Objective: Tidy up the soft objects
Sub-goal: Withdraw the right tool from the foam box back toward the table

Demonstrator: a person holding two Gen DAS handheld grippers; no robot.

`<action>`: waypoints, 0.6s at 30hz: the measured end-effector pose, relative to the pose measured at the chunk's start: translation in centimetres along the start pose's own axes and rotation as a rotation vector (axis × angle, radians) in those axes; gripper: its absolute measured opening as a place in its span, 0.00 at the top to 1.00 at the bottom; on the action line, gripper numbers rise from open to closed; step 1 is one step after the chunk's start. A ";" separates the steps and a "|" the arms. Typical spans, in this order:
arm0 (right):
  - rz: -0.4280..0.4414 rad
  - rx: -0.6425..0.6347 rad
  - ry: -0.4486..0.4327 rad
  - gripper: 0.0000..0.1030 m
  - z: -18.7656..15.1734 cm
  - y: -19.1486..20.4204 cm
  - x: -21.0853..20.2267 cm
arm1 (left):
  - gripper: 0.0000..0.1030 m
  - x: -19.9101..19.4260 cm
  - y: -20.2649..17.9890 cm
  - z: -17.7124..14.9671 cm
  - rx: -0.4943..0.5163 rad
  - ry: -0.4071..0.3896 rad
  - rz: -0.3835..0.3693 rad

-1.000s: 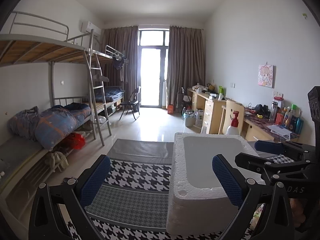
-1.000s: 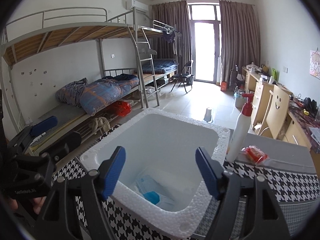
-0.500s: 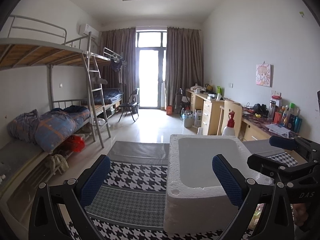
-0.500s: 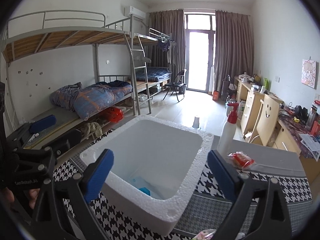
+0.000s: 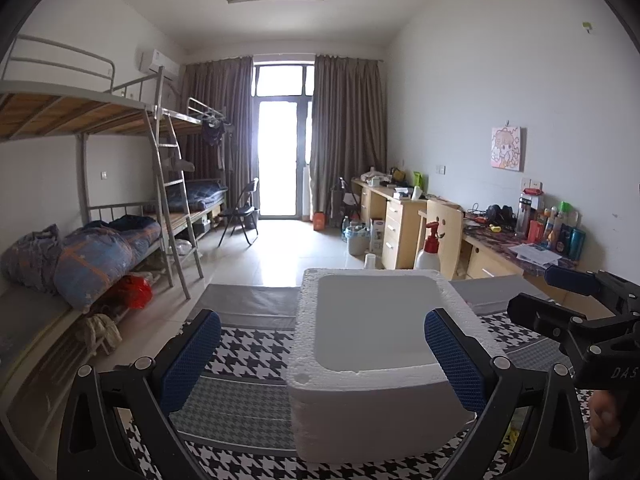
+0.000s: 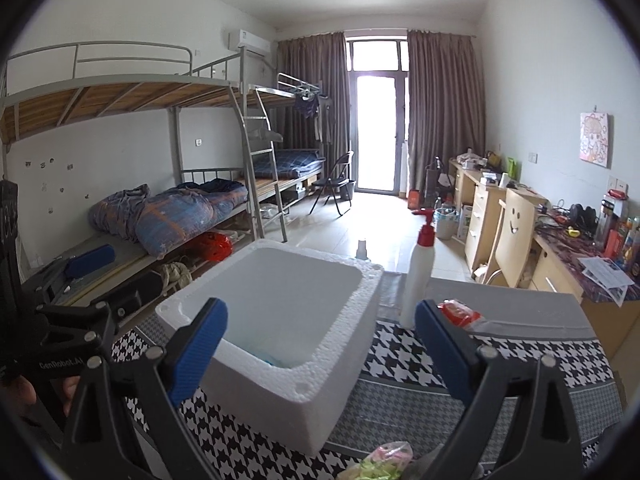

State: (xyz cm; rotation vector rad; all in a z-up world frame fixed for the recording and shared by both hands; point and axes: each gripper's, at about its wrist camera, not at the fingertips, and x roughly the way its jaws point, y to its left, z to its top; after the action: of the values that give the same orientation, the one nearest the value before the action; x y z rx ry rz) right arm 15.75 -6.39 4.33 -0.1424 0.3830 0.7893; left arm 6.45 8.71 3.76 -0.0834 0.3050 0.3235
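A white foam box stands on a houndstooth-cloth table; in the right wrist view a pale blue item shows at its bottom. My left gripper is open and empty, level with the box's near wall. My right gripper is open and empty, above the box's near right corner. A red soft packet lies on the table right of the box. A green and pink bag lies at the near edge. The right gripper also shows in the left wrist view.
A white pump bottle with a red top stands just right of the box. Bunk beds with bedding line the left wall. Desks with clutter and a wooden chair line the right wall.
Both grippers have drawn back and up from the box; the right gripper left the box opening and its jaws spread wider. The box now looks smaller in both views.
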 end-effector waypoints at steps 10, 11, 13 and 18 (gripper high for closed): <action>-0.029 0.022 -0.014 0.06 -0.6 -1.3 -1.2 | 0.01 -0.2 -1.1 0.2 0.014 -0.006 -0.033; -0.033 0.022 -0.016 0.06 -0.7 -1.4 -1.3 | 0.01 -0.2 -1.1 0.3 0.014 -0.008 -0.035; -0.039 0.027 -0.020 0.06 -0.9 -1.6 -1.6 | 0.01 -0.2 -1.4 0.3 0.015 -0.007 -0.045; -0.056 0.023 -0.021 0.06 -1.2 -2.1 -2.1 | 0.01 -0.1 -2.1 0.2 0.025 -0.002 -0.073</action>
State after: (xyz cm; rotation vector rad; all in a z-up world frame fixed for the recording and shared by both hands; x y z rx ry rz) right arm 15.57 -9.62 4.01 -0.1225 0.3667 0.7300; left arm 7.11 6.69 4.09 -0.0698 0.3027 0.2471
